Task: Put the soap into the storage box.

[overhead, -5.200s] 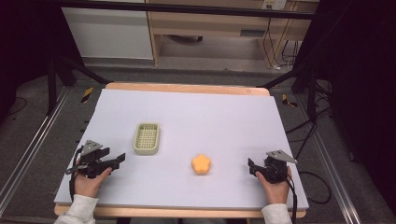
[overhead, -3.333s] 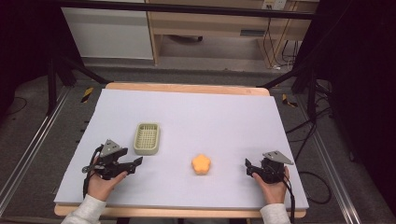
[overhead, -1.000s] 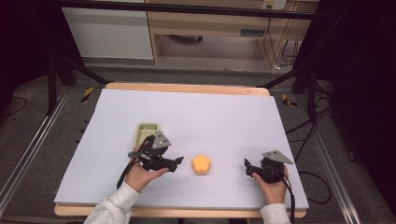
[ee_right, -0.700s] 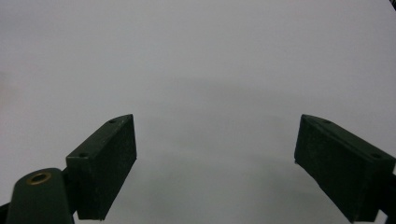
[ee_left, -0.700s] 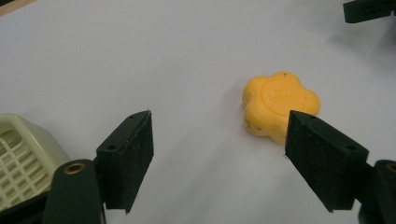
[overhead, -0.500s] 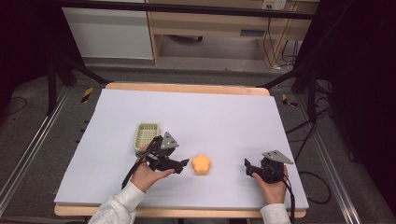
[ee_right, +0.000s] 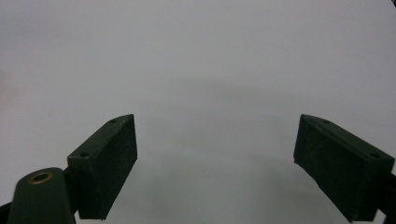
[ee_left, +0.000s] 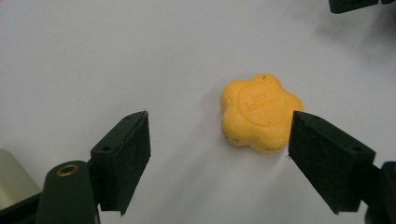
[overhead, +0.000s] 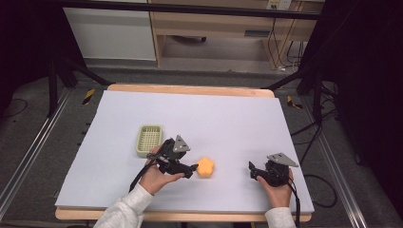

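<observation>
Left gripper: jaws have just been opening, nothing gripped; the soap lies on the tabletop just ahead, off toward one jaw. Centre yourself, straddle it, then close. Right gripper agape, empty. Basket beyond.

The left gripper has travelled from the table's left edge, past the green basket, to the yellow flower-shaped block. Its jaws have just been opening, and the block now lies just ahead of its fingertips, beside the right-hand one, untouched.
</observation>
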Demonstrator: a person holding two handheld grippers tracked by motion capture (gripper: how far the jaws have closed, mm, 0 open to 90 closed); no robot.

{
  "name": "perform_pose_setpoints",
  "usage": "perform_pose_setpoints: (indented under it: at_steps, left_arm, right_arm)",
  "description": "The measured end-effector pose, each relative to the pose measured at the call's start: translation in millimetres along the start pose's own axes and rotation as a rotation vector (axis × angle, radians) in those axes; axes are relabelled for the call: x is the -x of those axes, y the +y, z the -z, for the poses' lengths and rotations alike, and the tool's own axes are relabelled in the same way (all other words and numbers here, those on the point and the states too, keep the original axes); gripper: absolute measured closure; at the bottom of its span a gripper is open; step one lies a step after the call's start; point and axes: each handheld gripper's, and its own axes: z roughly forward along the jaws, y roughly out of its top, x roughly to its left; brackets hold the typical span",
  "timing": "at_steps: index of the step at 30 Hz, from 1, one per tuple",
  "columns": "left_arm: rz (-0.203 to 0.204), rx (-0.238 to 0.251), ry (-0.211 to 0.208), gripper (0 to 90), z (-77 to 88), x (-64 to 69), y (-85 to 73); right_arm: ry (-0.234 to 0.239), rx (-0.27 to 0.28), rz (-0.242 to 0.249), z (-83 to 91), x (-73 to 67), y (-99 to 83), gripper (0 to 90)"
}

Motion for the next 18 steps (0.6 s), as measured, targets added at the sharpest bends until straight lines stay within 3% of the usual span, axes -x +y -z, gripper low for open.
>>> perform_pose_setpoints:
  at_steps: [18]
  left_arm:
    - [-0.028, -0.045, -0.022, 18.3, -10.9, 7.5, 7.6]
  right_arm:
    - [0.001, -0.001, 0.000, -0.1, 0.1, 0.0, 13.7]
